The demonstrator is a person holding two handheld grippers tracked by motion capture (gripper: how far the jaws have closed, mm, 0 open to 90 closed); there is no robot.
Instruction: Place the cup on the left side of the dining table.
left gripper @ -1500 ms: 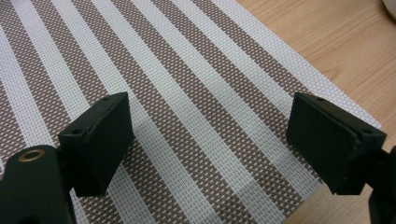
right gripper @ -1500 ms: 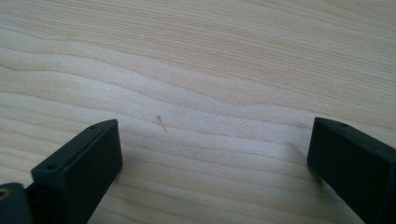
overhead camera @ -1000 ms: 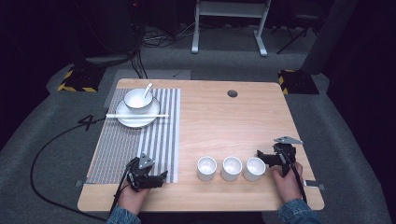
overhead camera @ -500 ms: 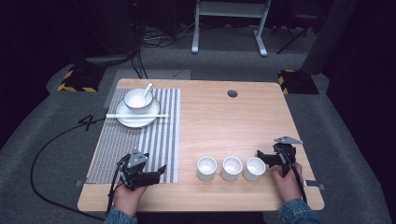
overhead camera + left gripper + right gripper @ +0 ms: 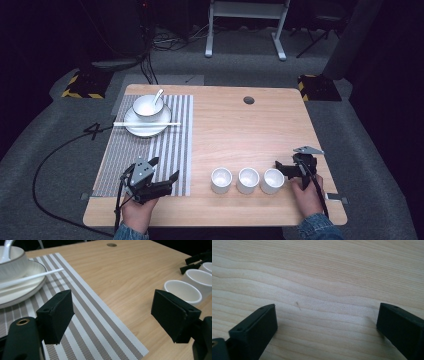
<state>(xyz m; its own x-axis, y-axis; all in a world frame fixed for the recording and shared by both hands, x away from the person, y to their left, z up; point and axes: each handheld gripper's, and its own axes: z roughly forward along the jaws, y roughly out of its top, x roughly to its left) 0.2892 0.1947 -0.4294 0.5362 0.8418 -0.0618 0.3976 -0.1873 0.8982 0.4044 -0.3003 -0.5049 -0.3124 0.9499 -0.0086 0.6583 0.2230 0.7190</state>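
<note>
Three empty cups (image 5: 247, 180); bowl (image 5: 147, 106) holds spoon (image 5: 157, 95).

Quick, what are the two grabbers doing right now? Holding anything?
Left gripper: open, holding nothing, over the striped mat.
Right gripper: open, holding nothing, over the bare table.

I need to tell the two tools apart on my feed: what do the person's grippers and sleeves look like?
Both grippers are black, each with two blocky, flat-faced black jaws. The left gripper carries a grey three-cornered plate on top, as does the right gripper. A dark cable trails back from each along the hand. One jaw arm of the left gripper has a brass-coloured eyelet. The sleeves look like blue denim.
</note>
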